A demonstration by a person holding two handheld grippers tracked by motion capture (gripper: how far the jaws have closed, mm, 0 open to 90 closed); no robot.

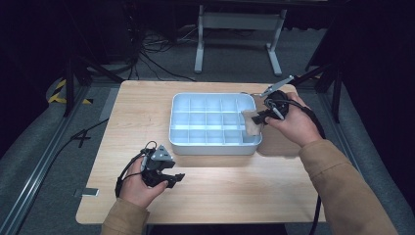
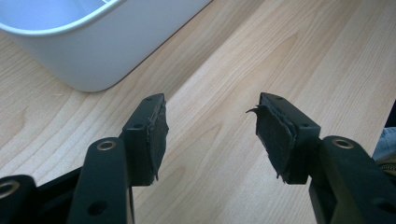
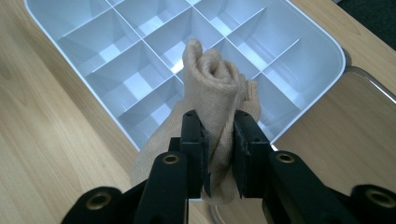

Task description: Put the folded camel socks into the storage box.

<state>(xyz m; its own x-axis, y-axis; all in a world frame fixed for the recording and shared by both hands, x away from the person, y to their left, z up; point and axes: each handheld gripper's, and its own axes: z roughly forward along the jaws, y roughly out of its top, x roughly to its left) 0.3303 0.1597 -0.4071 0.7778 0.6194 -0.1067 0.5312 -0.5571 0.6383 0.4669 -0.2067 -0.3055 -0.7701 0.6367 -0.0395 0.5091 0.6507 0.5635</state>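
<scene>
Left hand-held gripper (image 1: 169, 178): released, jaws wide apart with nothing between them, low on the bare bench (image 1: 220, 196) at lower left of the high view, near the tray's front wall.
Right hand-held gripper (image 3: 219, 140): clenched on a rolled beige sock (image 3: 215, 88), at the right of the high view.
Sock's place: over the right edge of the white divided tray (image 1: 178, 142), not yet set down.
Tray compartments: all that show are bare.
Progress: judged early; sock picked up, placing still left.
</scene>
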